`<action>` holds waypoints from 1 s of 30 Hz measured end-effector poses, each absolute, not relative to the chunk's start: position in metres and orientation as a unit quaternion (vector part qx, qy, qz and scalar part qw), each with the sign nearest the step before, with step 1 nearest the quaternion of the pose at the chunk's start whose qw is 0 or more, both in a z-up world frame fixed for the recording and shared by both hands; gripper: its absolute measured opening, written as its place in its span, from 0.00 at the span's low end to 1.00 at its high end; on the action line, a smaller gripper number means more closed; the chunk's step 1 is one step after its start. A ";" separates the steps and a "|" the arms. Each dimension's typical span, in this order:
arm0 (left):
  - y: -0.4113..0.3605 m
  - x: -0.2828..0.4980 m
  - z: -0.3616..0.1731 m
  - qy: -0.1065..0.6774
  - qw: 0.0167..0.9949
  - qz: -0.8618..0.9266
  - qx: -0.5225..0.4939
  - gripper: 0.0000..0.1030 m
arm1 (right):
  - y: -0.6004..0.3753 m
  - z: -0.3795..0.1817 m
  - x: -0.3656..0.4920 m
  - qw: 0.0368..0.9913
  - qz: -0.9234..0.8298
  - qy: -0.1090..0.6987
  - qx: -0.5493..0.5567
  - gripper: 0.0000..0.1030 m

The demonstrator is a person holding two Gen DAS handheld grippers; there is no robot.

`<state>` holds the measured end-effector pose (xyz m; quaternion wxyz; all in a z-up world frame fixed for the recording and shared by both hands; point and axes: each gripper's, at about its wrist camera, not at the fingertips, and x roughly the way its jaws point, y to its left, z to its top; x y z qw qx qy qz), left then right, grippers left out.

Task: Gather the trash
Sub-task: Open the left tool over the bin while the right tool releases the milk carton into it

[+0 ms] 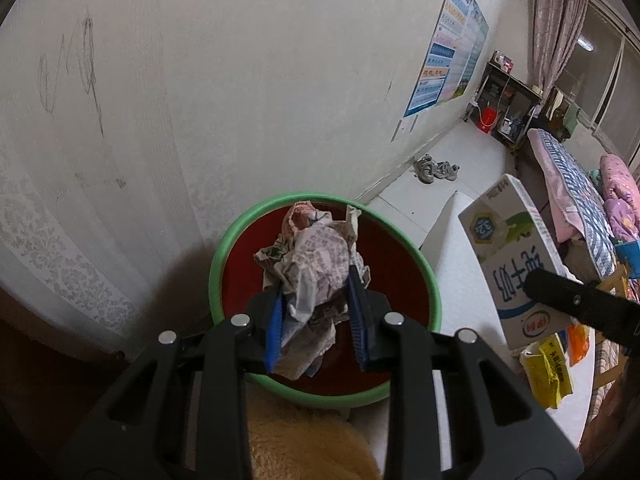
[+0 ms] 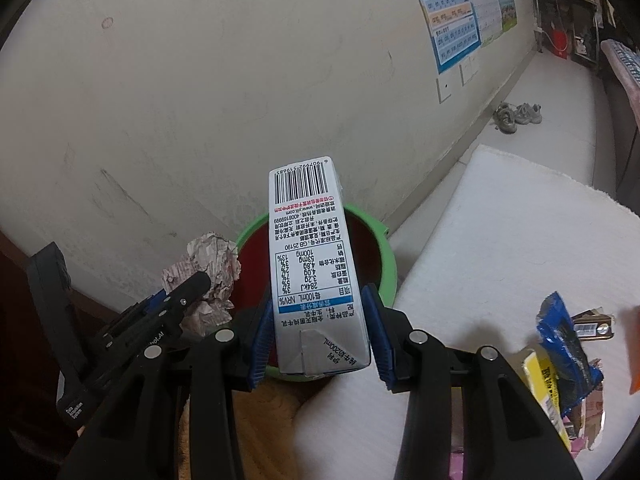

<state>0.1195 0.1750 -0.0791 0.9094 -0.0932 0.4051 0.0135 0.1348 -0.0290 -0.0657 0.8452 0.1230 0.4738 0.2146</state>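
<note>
My left gripper (image 1: 316, 304) is shut on a crumpled newspaper ball (image 1: 316, 264) and holds it over the green-rimmed bin (image 1: 224, 248) with the dark red inside. My right gripper (image 2: 320, 320) is shut on a white milk carton (image 2: 312, 264), held upright above the bin's near rim (image 2: 388, 256). The carton (image 1: 516, 256) and one right finger show at the right of the left wrist view. The left gripper and paper ball (image 2: 208, 268) show at the left of the right wrist view.
A white foam board (image 2: 500, 248) lies right of the bin, with a yellow packet (image 2: 548, 392), a blue wrapper (image 2: 560, 344) and other wrappers on it. A wall stands behind the bin. Shoes (image 1: 434, 168) sit on the floor. A bed (image 1: 580, 184) is at the right.
</note>
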 end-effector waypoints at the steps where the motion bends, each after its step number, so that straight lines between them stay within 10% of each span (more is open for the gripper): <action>1: 0.175 0.119 -0.080 0.406 0.909 0.014 -0.094 0.27 | -0.028 -0.069 0.136 0.843 0.215 0.478 0.125 0.40; 14: 0.180 0.127 -0.086 0.409 0.907 0.024 -0.100 0.27 | -0.002 -0.071 0.152 0.833 0.233 0.487 0.124 0.42; 18: 0.184 0.124 -0.089 0.402 0.909 0.043 -0.105 0.58 | 0.000 -0.070 0.155 0.834 0.231 0.483 0.132 0.58; 30: 0.168 0.103 -0.093 0.422 0.902 0.024 -0.092 0.58 | -0.047 -0.067 0.115 0.841 0.213 0.476 0.144 0.59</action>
